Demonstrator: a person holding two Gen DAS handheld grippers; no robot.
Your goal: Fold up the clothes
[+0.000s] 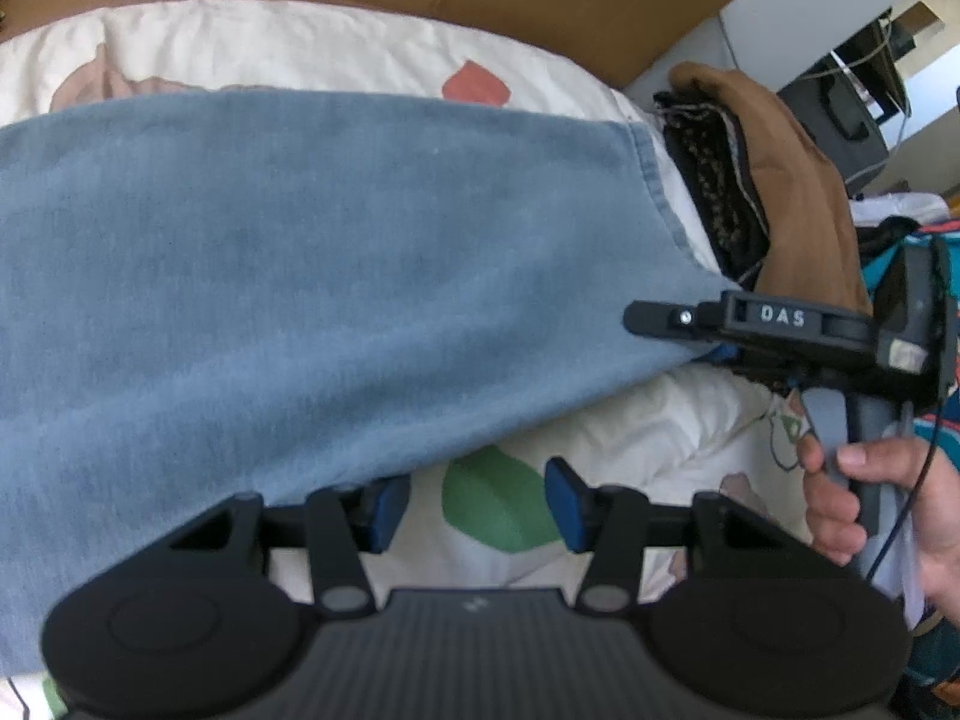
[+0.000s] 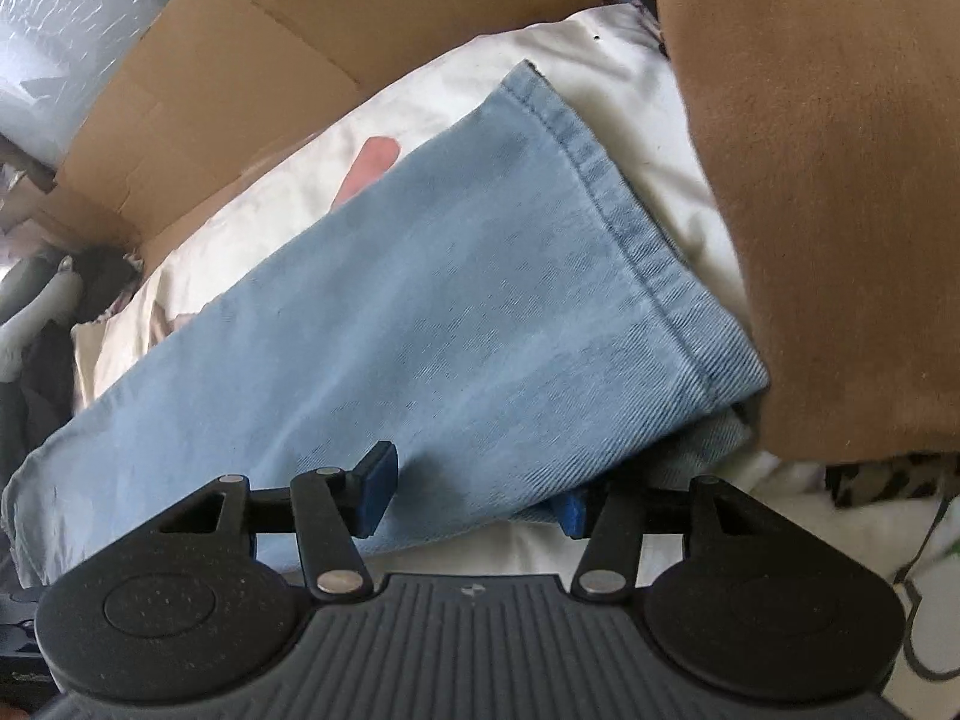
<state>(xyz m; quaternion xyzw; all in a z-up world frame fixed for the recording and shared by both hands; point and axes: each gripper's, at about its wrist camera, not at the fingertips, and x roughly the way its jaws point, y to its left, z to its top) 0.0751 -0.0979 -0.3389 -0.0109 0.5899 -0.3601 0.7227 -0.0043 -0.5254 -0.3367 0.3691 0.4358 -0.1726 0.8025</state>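
Blue jeans (image 2: pixel 456 300) lie flat on a bed (image 1: pixel 630 420) for folding, both tongs released (left tongs (image 1: pixel 477 507) beside them, right tongs (image 2: pixel 474 495) straddling their edge).

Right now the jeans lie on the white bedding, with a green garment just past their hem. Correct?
Not quite. The garment past the hem of the jeans is brown, not green; the right wrist view shows it. The jeans do lie on the white bedding.

Soft daylight fills both views, brightest at the washed-out window area (image 1: pixel 936 60) in the left view's upper right. Fisheye bending curves the edges, corners go black, and the nearest fabric looks slightly soft.
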